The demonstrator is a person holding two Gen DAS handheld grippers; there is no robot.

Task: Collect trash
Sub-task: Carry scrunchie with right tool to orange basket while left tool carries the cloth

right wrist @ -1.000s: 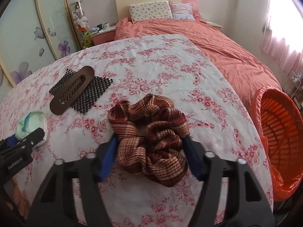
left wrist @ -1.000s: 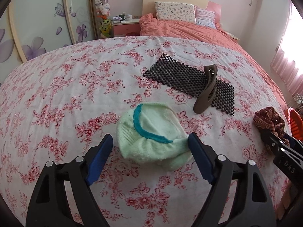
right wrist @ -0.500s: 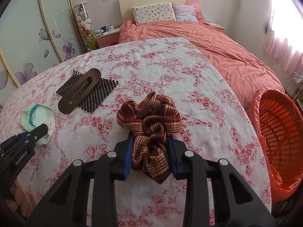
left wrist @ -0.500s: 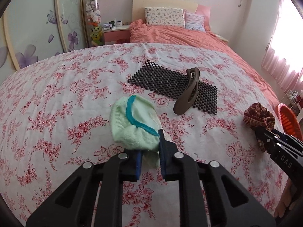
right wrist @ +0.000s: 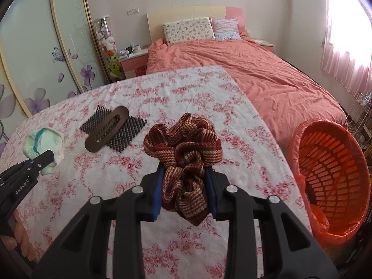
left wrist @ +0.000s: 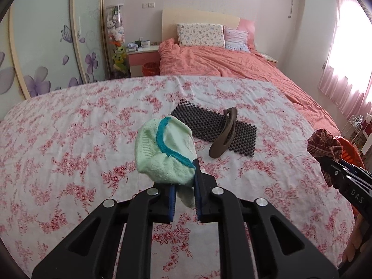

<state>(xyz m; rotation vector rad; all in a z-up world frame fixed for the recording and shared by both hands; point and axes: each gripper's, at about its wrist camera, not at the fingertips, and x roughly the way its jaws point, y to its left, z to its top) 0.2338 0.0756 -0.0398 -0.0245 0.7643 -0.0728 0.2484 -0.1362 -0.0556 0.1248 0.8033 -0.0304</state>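
On the bed: you've got both pieces up off the floral sheet point(left wrist: 69, 139).
left gripper point(left wrist: 184, 200): clamped on pale green fuzzy sock point(left wrist: 162, 153).
right gripper point(right wrist: 185, 193): pinching brown plaid fabric scrunchie point(right wrist: 183, 148).
bin: orange mesh basket point(right wrist: 330, 162) at 3 o'clock.
risk: sock's held by its edge and could slip out if you swing.
change: a second ago both jaws stood wide, items lying flat.

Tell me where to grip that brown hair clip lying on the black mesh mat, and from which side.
Grip the brown hair clip across its narrow middle, coming from above with the jaws straddling its two long edges. It lies lengthwise across the black mesh mat; its ends are wider apart than its sides, and the slotted centre gives little to pinch.
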